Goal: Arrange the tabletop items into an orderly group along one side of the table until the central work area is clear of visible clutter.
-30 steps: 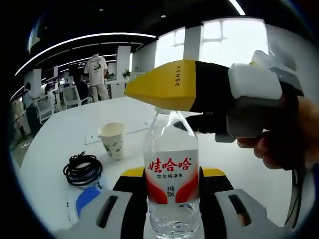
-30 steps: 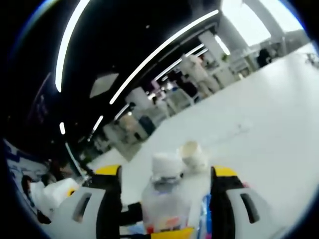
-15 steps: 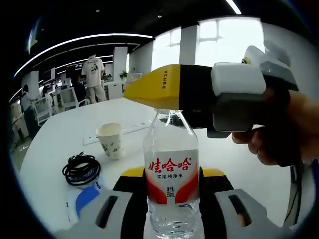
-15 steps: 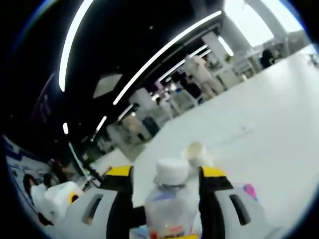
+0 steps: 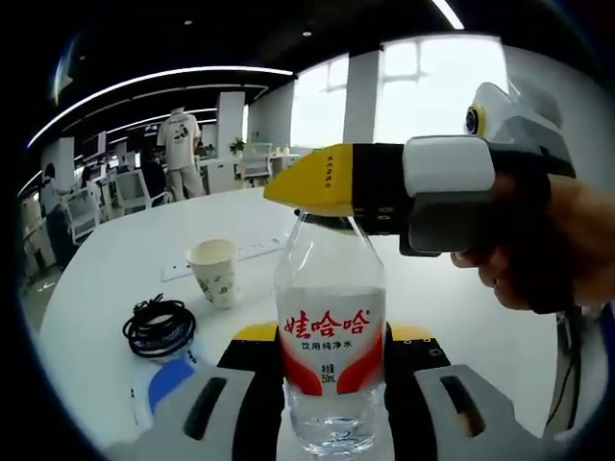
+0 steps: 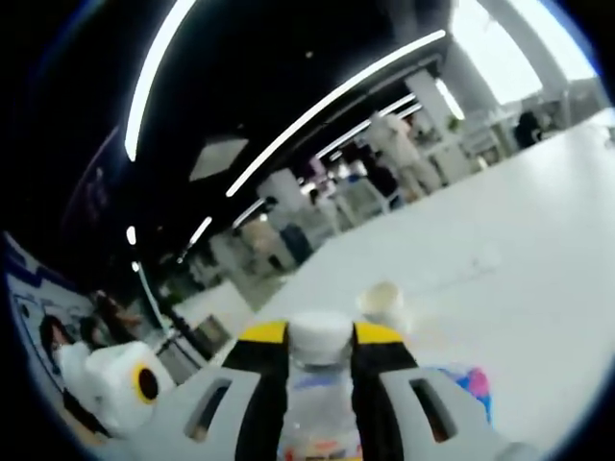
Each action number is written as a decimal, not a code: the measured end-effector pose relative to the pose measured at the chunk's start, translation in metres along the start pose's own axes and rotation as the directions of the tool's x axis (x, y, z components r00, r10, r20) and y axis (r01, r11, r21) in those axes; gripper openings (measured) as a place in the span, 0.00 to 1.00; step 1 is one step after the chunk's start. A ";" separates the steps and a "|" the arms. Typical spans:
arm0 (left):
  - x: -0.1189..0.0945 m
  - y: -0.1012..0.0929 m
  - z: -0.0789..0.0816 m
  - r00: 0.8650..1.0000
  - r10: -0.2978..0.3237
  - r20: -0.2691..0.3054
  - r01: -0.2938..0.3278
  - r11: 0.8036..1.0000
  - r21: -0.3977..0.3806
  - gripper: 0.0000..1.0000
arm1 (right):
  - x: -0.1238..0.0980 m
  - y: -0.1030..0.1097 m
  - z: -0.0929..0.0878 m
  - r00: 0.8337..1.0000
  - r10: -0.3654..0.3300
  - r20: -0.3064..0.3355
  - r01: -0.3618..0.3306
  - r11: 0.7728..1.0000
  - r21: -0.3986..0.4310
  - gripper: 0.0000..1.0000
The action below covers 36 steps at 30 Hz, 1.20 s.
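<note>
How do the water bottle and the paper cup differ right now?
The water bottle is clear plastic with a red-and-white label; the paper cup is opaque, off-white, with a faint print. The bottle is gripped, the left gripper shut on its body and the right gripper closed around its cap, while the cup stands free on the table. The bottle is capped; the cup is open-topped. Both are upright.

Yellow-tipped black tongs, grey mounts

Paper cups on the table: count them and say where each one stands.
1. The paper cup stands upright on the white table, beyond the coiled black cable, left of the water bottle. Others may be hidden.
</note>
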<state>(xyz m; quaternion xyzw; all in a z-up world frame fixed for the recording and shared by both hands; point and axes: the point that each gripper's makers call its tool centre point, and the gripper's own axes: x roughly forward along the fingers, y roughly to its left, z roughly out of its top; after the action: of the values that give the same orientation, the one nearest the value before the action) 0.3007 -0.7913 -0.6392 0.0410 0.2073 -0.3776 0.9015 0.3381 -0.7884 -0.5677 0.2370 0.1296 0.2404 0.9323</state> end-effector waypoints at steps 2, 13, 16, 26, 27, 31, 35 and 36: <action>-0.003 0.002 0.001 1.000 0.005 0.006 -0.005 1.000 0.000 0.38 | 0.001 0.005 0.001 1.000 0.013 0.004 -0.013 1.000 -0.021 0.21; -0.019 0.020 0.008 0.999 0.038 0.031 -0.038 0.999 0.000 0.38 | 0.011 0.037 0.006 0.997 0.081 0.017 -0.078 0.987 -0.142 0.20; -0.025 0.026 0.012 0.998 0.046 0.044 -0.046 0.999 -0.003 0.39 | 0.015 0.047 0.008 0.995 0.103 0.015 -0.099 0.980 -0.173 0.20; -0.050 0.057 0.023 0.991 0.106 0.084 -0.105 0.994 -0.009 0.39 | 0.035 0.088 0.011 0.977 0.211 -0.021 -0.209 0.942 -0.264 0.20; -0.052 0.060 0.024 0.990 0.111 0.085 -0.111 0.994 -0.006 0.39 | 0.037 0.091 0.011 0.975 0.221 -0.026 -0.219 0.938 -0.268 0.20; -0.063 0.073 0.027 0.985 0.138 0.099 -0.138 0.990 -0.004 0.39 | 0.046 0.107 0.009 0.964 0.263 -0.041 -0.264 0.920 -0.290 0.20; -0.071 0.085 0.027 0.981 0.159 0.107 -0.159 0.987 -0.012 0.38 | 0.053 0.119 0.007 0.953 0.297 -0.059 -0.300 0.901 -0.312 0.20; -0.072 0.087 0.027 0.981 0.164 0.108 -0.163 0.986 -0.013 0.39 | 0.055 0.122 0.006 0.950 0.306 -0.063 -0.310 0.896 -0.318 0.20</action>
<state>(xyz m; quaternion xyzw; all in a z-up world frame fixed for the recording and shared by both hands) 0.3255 -0.6879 -0.5925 0.0353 0.1548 -0.3034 0.9395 0.3397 -0.6684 -0.5079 0.0968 0.0544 0.4041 0.9079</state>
